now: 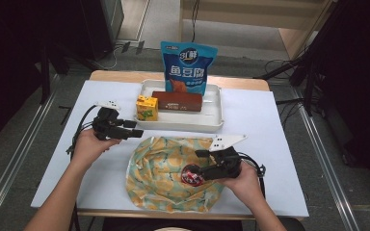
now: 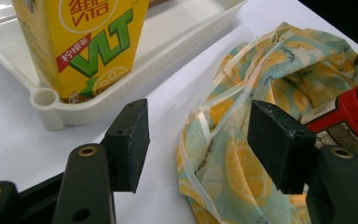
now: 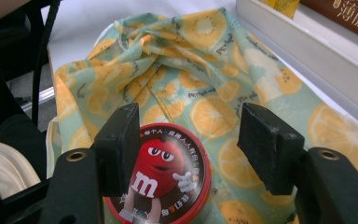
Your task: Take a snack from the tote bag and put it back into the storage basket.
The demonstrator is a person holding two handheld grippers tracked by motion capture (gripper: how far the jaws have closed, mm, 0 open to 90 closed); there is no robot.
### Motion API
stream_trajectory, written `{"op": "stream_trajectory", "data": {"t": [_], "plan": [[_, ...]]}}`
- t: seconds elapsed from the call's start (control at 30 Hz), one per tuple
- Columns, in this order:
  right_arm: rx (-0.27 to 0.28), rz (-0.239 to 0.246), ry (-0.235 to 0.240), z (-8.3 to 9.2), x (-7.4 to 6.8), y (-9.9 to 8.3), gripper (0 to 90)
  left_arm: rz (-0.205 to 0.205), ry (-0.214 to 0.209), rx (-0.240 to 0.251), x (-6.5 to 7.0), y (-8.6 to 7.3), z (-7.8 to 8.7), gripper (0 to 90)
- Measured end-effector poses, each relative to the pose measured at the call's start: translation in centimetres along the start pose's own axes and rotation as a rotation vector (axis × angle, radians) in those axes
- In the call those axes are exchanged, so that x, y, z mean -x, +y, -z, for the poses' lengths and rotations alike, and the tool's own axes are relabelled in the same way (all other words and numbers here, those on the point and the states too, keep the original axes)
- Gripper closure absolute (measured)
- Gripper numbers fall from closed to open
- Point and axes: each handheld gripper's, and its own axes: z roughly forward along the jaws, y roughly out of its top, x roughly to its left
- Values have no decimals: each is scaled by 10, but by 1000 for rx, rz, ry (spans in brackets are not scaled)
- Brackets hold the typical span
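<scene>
A lemon-print cloth bag (image 1: 164, 168) lies crumpled on the white table, near its front edge. A red M&M's tin (image 1: 191, 175) rests on the cloth with its lid (image 3: 165, 172) turned toward my right gripper (image 1: 201, 163). That gripper (image 3: 191, 140) is open, and the tin sits low just past the jaws, nearer the left one, with neither pad pressing on it. My left gripper (image 1: 138, 130) is open and holds nothing. It hovers over bare table between the tray and the cloth (image 2: 279, 65), and the tin (image 2: 354, 112) shows at the right edge of the left gripper view.
A white tray (image 1: 183, 126) at the back holds a yellow VLT carton (image 1: 147, 108) and a brown box (image 1: 178, 101), with a blue snack bag (image 1: 188, 67) standing behind them. The carton (image 2: 88, 42) stands in the tray's corner close to my left gripper. The table's sides (image 1: 270, 120) are bare.
</scene>
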Motion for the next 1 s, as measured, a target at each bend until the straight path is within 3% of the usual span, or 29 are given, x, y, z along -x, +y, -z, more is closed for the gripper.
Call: {"op": "stream_trajectory", "data": {"t": [0.23,0.6,1.0], "plan": [[12,-18,-4,-3,-2,-3,388,-2,-4,2,0,1,-1,391],[-15,-24,1,-9,-9,-10,366,-3,-6,-2,-1,1,-1,387],[-19,-30,32,-15,-8,-12,332,5,-3,8,-2,1,1,381]]}}
